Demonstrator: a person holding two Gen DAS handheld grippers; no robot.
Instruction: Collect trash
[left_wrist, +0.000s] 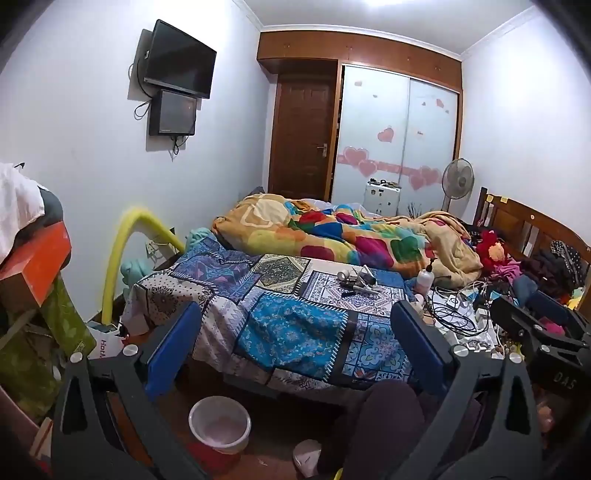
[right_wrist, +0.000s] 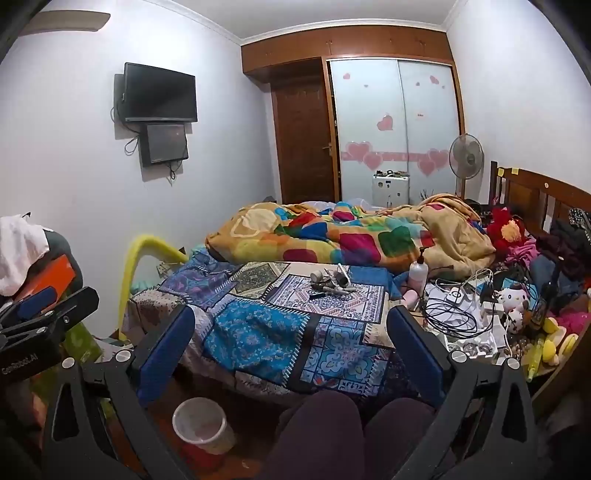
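Observation:
A small pile of trash (left_wrist: 355, 281), crumpled bits and pen-like sticks, lies on the patterned bedspread (left_wrist: 288, 325) mid-bed; it also shows in the right wrist view (right_wrist: 332, 282). A red bin with a clear liner (left_wrist: 219, 424) stands on the floor below the bed's near edge, also in the right wrist view (right_wrist: 201, 424). My left gripper (left_wrist: 295, 328) is open and empty, held above the bed's near edge. My right gripper (right_wrist: 291, 328) is open and empty, beside the left one and also short of the pile.
A pump bottle (right_wrist: 418, 273), tangled cables and chargers (right_wrist: 458, 306), plush toys (right_wrist: 515, 306) and clothes crowd the bed's right side. A colourful duvet (right_wrist: 347, 236) lies behind the pile. Stacked boxes (left_wrist: 33, 266) stand at left. My knees (right_wrist: 332, 424) are below.

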